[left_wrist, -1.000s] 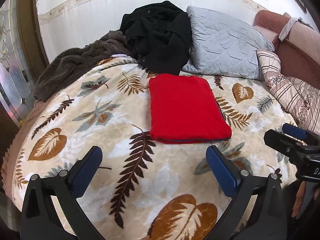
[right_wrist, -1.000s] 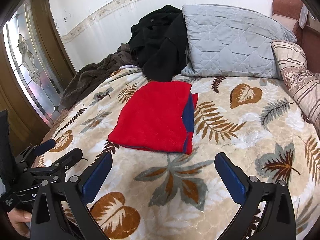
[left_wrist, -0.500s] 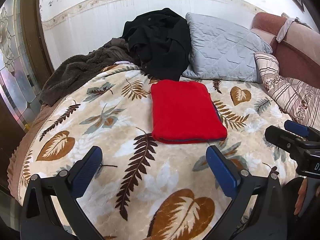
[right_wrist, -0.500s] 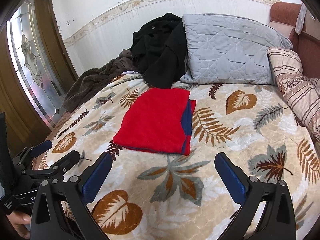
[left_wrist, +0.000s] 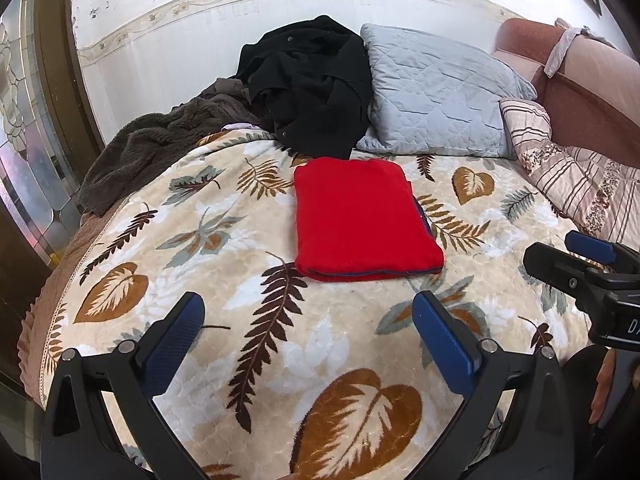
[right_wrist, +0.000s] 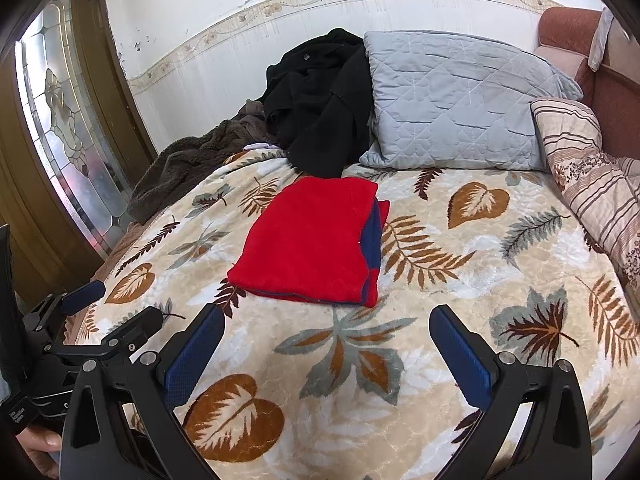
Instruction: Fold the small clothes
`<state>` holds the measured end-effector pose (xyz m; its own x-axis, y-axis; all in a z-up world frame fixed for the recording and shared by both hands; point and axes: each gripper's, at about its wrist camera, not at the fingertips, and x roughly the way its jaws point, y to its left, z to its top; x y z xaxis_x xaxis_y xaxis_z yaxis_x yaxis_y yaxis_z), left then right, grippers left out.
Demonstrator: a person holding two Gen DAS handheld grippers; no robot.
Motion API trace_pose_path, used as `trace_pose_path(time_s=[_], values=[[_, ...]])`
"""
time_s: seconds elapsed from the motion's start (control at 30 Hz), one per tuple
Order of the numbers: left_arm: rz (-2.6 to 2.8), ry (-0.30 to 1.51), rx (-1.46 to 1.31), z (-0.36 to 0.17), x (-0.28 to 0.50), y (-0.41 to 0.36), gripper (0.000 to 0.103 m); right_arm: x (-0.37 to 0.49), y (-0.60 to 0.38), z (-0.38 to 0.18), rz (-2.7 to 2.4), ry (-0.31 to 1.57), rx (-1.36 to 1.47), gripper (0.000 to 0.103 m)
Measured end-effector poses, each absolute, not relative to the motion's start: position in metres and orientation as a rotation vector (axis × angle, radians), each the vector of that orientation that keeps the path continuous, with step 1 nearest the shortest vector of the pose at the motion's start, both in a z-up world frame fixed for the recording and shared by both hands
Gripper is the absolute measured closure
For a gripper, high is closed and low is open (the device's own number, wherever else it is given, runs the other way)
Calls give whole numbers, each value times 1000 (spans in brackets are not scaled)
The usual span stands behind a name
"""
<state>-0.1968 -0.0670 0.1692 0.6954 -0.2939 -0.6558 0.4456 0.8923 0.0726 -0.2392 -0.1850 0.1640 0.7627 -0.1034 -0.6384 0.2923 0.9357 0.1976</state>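
Note:
A red garment (left_wrist: 362,220) (right_wrist: 312,244) lies folded into a neat rectangle on the leaf-patterned blanket (left_wrist: 256,344) (right_wrist: 460,280), with a blue lining showing along its right edge. My left gripper (left_wrist: 308,312) hangs open over the blanket, short of the garment's near edge, nothing between its blue pads. My right gripper (right_wrist: 328,322) is open too, also nearer than the garment and holding nothing. Each gripper shows at the side of the other's view.
A black coat (left_wrist: 312,88) is heaped at the head of the bed beside a grey quilted pillow (left_wrist: 440,96). A striped cushion (left_wrist: 560,160) and pink headboard (left_wrist: 580,80) lie right. A brown fleece (left_wrist: 152,148) drapes the left edge, by a glazed wooden door (right_wrist: 60,140).
Both grippers have drawn back and risen from the bed, so the folded garment looks smaller and farther. The garment has not moved. Both stay open.

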Motion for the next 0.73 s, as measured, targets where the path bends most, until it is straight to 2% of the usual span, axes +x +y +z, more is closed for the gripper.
trace_pose_path(time_s=[0.73], values=[[-428, 716, 249, 163, -186, -79, 0, -222, -196, 158, -209, 699, 299, 0]])
